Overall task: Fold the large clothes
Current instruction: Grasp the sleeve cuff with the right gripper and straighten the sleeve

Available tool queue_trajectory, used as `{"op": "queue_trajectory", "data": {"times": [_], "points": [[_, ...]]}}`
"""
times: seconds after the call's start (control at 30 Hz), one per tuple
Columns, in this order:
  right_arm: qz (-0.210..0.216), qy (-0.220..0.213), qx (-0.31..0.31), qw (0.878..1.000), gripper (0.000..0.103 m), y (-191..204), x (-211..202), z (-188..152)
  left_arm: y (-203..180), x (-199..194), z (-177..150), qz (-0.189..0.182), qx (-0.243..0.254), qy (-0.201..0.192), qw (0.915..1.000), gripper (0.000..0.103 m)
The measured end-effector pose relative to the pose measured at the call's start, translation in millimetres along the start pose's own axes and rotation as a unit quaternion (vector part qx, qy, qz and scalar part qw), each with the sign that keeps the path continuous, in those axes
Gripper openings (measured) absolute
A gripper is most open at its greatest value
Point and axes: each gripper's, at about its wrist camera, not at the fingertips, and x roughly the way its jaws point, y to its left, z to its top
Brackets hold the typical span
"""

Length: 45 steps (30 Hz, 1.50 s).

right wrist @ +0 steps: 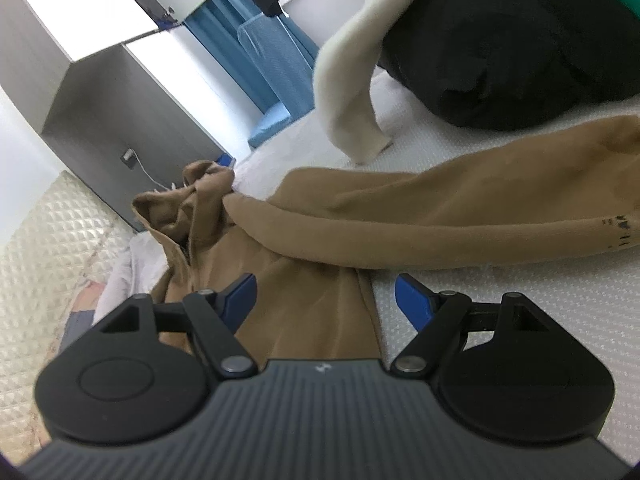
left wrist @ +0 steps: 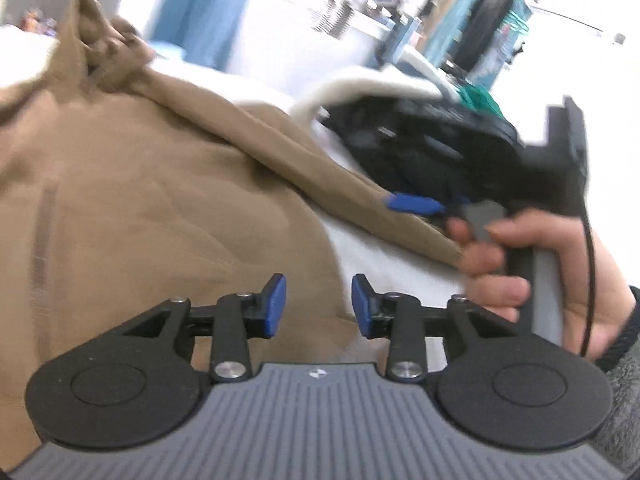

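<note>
The brown sweater [right wrist: 304,312] lay mostly unfolded, one sleeve [right wrist: 440,216] crossing it, while the left gripper [left wrist: 319,306] and right gripper [right wrist: 325,300] both gaped empty above its body.

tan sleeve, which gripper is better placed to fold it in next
Right, probably: the right gripper has open jaws over the tan sleeve. The left gripper is also open, over the body hem.

A white textured bed surface [right wrist: 520,300] carries everything. A tan garment [right wrist: 304,296] lies spread on it from 6 toward 10 o'clock in the right wrist view, 1 sleeve [right wrist: 440,216] stretched toward 3 o'clock. At 1 o'clock rests a black clothing heap [right wrist: 500,52], a cream garment [right wrist: 352,92] draped down beside it onto the surface.
</note>
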Motion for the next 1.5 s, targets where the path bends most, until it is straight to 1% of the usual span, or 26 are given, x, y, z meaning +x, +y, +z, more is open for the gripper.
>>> {"op": "queue_trajectory", "data": {"times": [0.03,0.13,0.23,0.3,0.37,0.47,0.57,0.63,0.67,0.7,0.8,0.87,0.97,1.03,1.07,1.1,1.13,1.17,1.2,1.23,1.3,1.4,1.43,1.5], "points": [[0.002,-0.002,0.001,1.000,0.079,-1.2,-3.7,1.7,2.7,-10.6,1.6,0.014,0.003,-0.009,0.9999,0.046],[0.009,-0.010,0.017,1.000,0.079,-6.3,-21.3,12.1,13.5,-35.3,5.8,0.047,0.004,-0.027,0.9985,0.048],[0.004,-0.030,0.005,1.000,0.079,-11.8,-47.2,28.2,26.2,-50.6,11.7,0.071,-0.006,-0.040,0.9966,0.050],[-0.014,-0.045,-0.020,0.999,0.079,-17.3,-62.4,38.5,36.6,-54.3,15.2,0.081,-0.016,-0.044,0.9956,0.051],[-0.044,-0.060,-0.052,0.996,0.079,-30.5,-75.9,50.5,44.3,-52.3,18.4,0.086,-0.025,-0.044,0.9950,0.051],[-0.084,-0.032,-0.090,0.992,0.079,-58.1,-77.3,65.0,54.3,-49.0,22.3,0.089,-0.030,-0.044,0.9946,0.051],[-0.113,-0.002,-0.124,0.986,0.079,-84.6,-68.7,70.2,57.6,-42.6,21.9,0.096,-0.029,-0.038,0.9942,0.051],[-0.117,0.025,-0.150,0.981,0.079,-96.3,-58.8,69.6,60.1,-39.1,23.0,0.101,-0.030,-0.036,0.9938,0.051],[-0.116,0.036,-0.167,0.978,0.082,-98.9,-53.3,68.3,61.2,-39.2,23.0,0.102,-0.031,-0.036,0.9936,0.051],[-0.108,0.047,-0.187,0.975,0.085,-100.6,-46.7,66.4,62.4,-38.0,23.4,0.104,-0.033,-0.036,0.9934,0.051],[-0.090,0.078,-0.222,0.968,0.085,-101.7,-28.3,61.3,65.4,-36.6,24.6,0.109,-0.035,-0.036,0.9927,0.051],[-0.074,0.097,-0.251,0.960,0.085,-97.4,-12.5,57.0,67.9,-35.4,25.8,0.115,-0.037,-0.036,0.9921,0.051],[-0.060,0.136,-0.305,0.941,0.085,-91.7,9.7,43.8,72.8,-33.9,27.8,0.120,-0.044,-0.036,0.9911,0.051],[-0.077,0.164,-0.334,0.925,0.084,-90.6,25.8,36.2,74.9,-33.6,29.9,0.123,-0.047,-0.038,0.9906,0.051],[-0.095,0.171,-0.352,0.915,0.080,-91.7,33.2,31.5,76.1,-33.9,31.0,0.124,-0.047,-0.039,0.9903,0.051],[-0.109,0.175,-0.367,0.907,0.068,-92.9,37.8,28.5,77.2,-34.1,31.7,0.126,-0.048,-0.041,0.9900,0.051],[-0.124,0.180,-0.378,0.900,0.061,-95.1,43.4,25.5,78.6,-34.5,32.5,0.127,-0.048,-0.042,0.9898,0.051],[-0.140,0.179,-0.387,0.894,0.041,-96.9,46.9,23.8,80.3,-34.7,33.3,0.128,-0.050,-0.043,0.9896,0.051],[-0.151,0.171,-0.393,0.891,0.025,-96.6,46.8,24.0,81.9,-35.5,34.2,0.128,-0.052,-0.044,0.9894,0.051],[-0.158,0.165,-0.395,0.890,0.022,-94.9,45.1,26.4,83.1,-36.5,35.1,0.128,-0.054,-0.046,0.9892,0.051],[-0.155,0.158,-0.378,0.899,0.014,-89.8,35.3,38.1,85.8,-39.9,37.1,0.128,-0.058,-0.050,0.9888,0.051],[-0.114,0.144,-0.333,0.925,0.010,-71.1,5.9,60.8,87.9,-47.5,40.7,0.125,-0.064,-0.061,0.9882,0.051],[-0.093,0.134,-0.317,0.934,0.010,-59.2,-7.6,72.1,88.2,-50.5,42.0,0.124,-0.066,-0.065,0.9880,0.051],[-0.060,0.120,-0.293,0.947,0.009,-35.2,-30.0,91.0,89.4,-57.7,44.7,0.121,-0.070,-0.074,0.9875,0.051]]}}
